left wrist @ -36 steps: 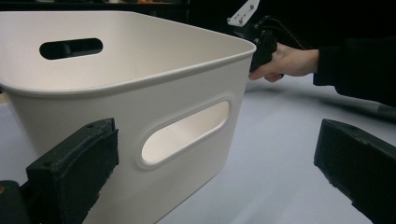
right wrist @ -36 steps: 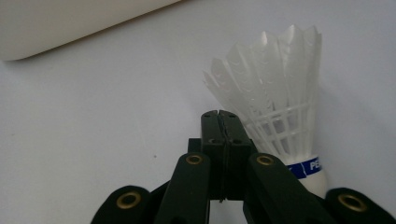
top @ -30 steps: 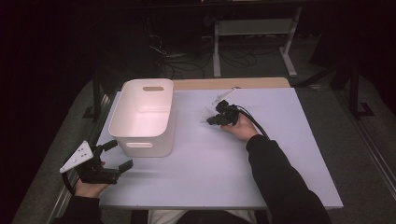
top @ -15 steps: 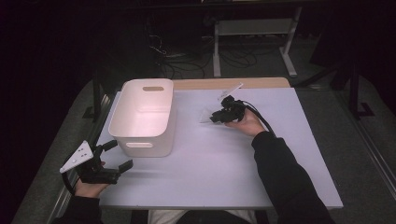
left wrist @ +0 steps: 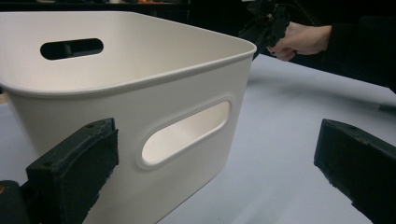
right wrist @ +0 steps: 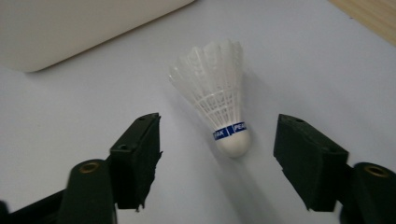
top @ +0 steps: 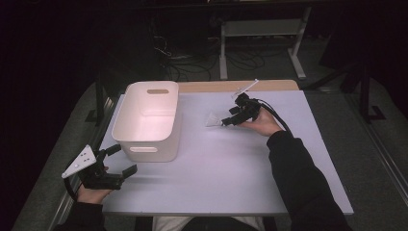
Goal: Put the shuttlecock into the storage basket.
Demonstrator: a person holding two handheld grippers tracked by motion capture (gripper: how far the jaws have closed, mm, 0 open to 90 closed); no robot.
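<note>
Since a second ago, the right hand-held gripper (top: 226, 120) has edged slightly closer to the white bin (top: 146, 120), jaws spread either side of a shuttlecock (right wrist: 224, 100) lying on the bench (top: 231, 178) right of the bin. Left hand-held gripper (top: 120, 161) rests released at the bin's near corner.

White feathered shuttlecock (right wrist: 222, 102), lying on its side on the pale desk (top: 231, 163). Rounded white cork base ringed by a blue band with white lettering, only partly legible. Feather skirt flared wide, ribs and stitching visible, fanning away toward the far side of the right gripper view, cork end nearest the camera. Seen small in the high view (top: 213, 119), right of the white bin (top: 146, 120), apart from it.
</note>
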